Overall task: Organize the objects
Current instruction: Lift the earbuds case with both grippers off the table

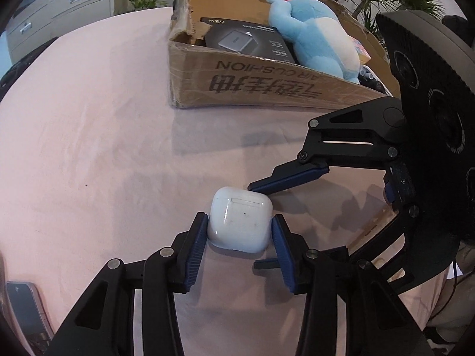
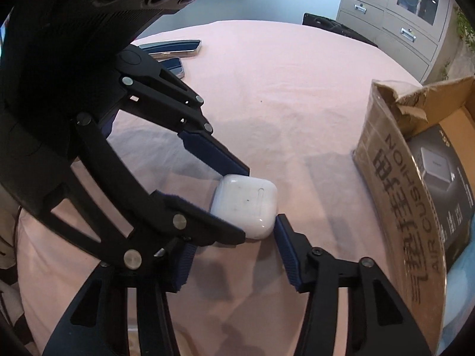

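Observation:
A white earbuds case (image 1: 240, 222) lies on the pink tablecloth. My left gripper (image 1: 239, 231) is shut on it, one blue pad against each side. My right gripper (image 1: 255, 225) comes in from the right, open around the same case: its upper finger (image 1: 285, 178) touches the case's far corner, and its lower finger tip shows just under the case. In the right wrist view the case (image 2: 246, 210) sits between my right gripper's pads (image 2: 231, 231), with the left gripper's fingers (image 2: 213, 154) clamped across it.
An open cardboard box (image 1: 267, 89) stands behind, holding a black charger box (image 1: 249, 41) and a blue plush toy (image 1: 314, 38). Phones (image 2: 175, 49) lie at the table's far side, and one phone (image 1: 23, 305) lies near my left gripper. Grey cabinets (image 2: 394, 14) stand beyond the table.

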{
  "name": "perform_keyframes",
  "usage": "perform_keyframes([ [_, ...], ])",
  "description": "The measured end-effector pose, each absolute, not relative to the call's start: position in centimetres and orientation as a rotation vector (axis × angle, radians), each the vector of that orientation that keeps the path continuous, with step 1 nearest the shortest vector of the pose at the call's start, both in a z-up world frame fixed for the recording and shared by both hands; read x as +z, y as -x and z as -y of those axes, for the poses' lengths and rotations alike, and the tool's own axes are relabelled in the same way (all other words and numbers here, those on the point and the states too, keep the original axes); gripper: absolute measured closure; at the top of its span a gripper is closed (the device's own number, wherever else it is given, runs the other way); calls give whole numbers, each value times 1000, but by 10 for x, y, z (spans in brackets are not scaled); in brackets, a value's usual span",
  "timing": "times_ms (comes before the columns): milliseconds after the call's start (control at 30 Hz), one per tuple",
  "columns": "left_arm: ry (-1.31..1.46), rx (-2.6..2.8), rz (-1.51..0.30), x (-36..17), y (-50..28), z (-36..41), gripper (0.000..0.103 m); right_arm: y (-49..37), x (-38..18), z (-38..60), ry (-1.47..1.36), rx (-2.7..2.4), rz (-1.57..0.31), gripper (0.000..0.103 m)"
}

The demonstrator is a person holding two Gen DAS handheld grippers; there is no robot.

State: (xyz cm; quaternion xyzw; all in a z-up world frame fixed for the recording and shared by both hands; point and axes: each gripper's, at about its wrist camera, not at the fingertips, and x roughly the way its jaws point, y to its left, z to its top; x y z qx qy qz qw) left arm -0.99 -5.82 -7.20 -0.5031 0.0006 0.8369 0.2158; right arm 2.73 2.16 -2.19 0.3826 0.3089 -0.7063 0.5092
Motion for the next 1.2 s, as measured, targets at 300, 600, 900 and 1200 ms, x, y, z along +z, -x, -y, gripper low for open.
perform_keyframes([
  [300,1383,2320,0,-75,5,57,63,-33,-21,-24,-926,-1699,-711,55],
  [600,1379,2315,-2,-78,-1,59,63,-37,-21,-27,-929,-1727,-689,56],
  [900,1374,2317,5,-72,-4,65,63,-35,-21,-24,-931,-1729,-684,56],
  [1200,1369,2322,26,-71,-7,71,63,-35,-21,-23,-932,-1737,-681,61],
])
